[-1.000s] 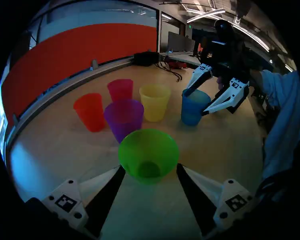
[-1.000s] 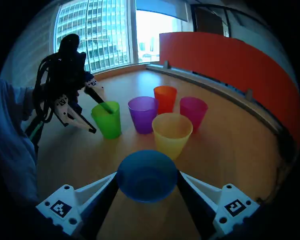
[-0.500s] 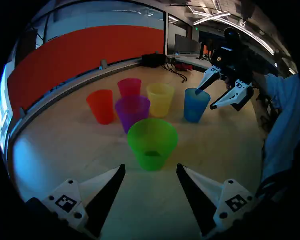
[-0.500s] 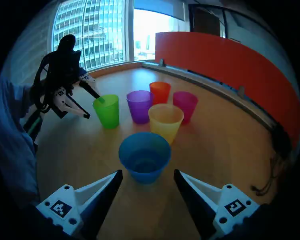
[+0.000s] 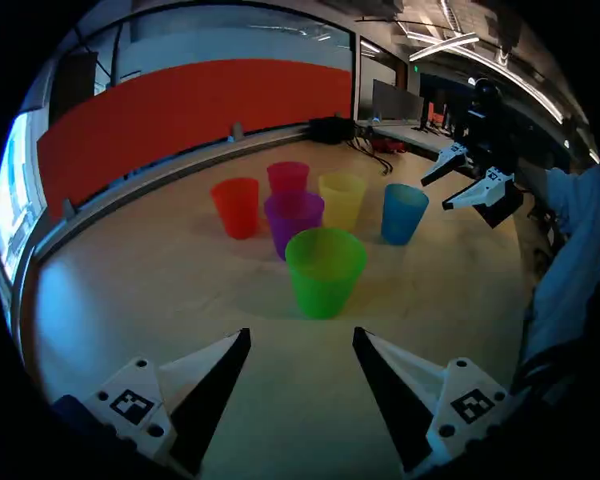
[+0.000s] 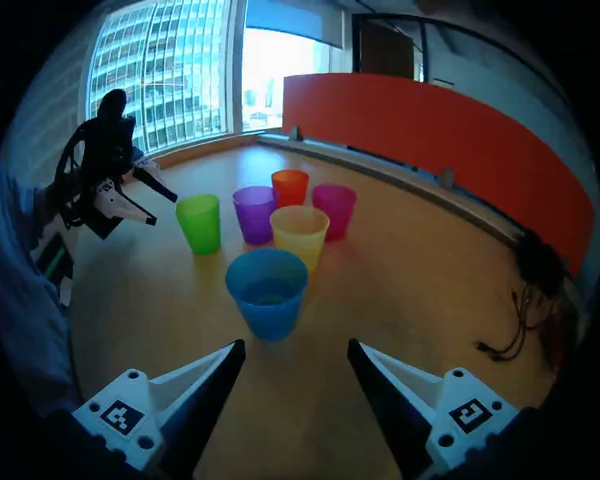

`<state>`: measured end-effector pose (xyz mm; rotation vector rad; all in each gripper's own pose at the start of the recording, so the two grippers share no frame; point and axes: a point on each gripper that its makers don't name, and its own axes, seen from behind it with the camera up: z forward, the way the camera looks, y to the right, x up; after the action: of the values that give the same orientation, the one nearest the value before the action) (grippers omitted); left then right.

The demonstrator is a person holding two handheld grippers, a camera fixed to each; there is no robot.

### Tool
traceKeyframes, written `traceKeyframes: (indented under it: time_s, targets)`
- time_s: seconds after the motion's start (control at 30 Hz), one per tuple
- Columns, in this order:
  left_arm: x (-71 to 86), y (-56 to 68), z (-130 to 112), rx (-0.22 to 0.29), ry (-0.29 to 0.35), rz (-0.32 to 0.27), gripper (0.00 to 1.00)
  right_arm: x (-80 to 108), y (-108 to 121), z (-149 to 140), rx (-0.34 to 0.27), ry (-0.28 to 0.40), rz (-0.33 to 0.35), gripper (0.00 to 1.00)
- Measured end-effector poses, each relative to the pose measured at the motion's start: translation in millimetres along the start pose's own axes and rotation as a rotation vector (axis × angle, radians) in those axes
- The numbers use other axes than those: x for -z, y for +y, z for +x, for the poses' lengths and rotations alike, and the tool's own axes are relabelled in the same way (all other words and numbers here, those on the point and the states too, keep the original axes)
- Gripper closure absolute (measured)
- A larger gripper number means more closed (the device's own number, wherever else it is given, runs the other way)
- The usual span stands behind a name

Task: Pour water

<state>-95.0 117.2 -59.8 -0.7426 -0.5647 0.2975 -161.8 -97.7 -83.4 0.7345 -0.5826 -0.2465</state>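
Nearest, in the left gripper view, the left gripper (image 5: 300, 336) is pointing across a wooden tabletop (image 5: 140, 288) with its two fingers spread wide and nothing between them. Just beyond its tips, a green cup (image 5: 326, 270) is standing clear of both fingers. Likewise, in the right gripper view, the right gripper (image 6: 296, 346) is holding its fingers spread and empty, and a blue cup (image 6: 266, 292) is sitting just ahead of them, possibly with a little liquid at its bottom, though that is hard to tell. Behind these two, a purple cup (image 5: 294, 220), a yellow cup (image 5: 342, 198), an orange-red cup (image 5: 237, 206) and a magenta cup (image 5: 288, 176) are clustering close together. All six cups are standing upright, mouths facing up, long axes vertical, walls tapering from wide rim to narrower base. Farther off, a red partition wall (image 5: 188, 100) is running along the table's far side. By my judgement, the step in hand is taking hold of a cup for pouring. A good grasp is probably calling for sliding the fingers to either side of the cup's mid-wall, squeezing gently since thin plastic may flex, and keeping it upright until its rim is over the receiving cup.
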Motion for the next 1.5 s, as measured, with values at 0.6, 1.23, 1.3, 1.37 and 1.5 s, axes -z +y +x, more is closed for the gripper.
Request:
traceKeyframes:
  time_s: [0.6,1.23,1.3,1.37,1.5]
  targets:
    - [40.3,-58.6,32,0.098,0.204,0.320,0.05,24.8,46,37,-0.117,0.225,-0.262,0.00]
    - [87.7,-88.3,91,0.132,0.505,0.577,0.05,60.6,98,94,-0.180,0.486,-0.601,0.00]
    - [91.2,-88.0,95,0.146,0.528,0.589,0.05,68.3,103,99,-0.194,0.520,-0.642,0.00]
    - [93.5,-87.9,96,0.162,0.546,0.597,0.05,75.2,107,100,-0.207,0.543,-0.677,0.00]
    - [97.5,-89.0,99,0.179,0.569,0.610,0.05,83.0,109,102,-0.217,0.554,-0.719,0.00]
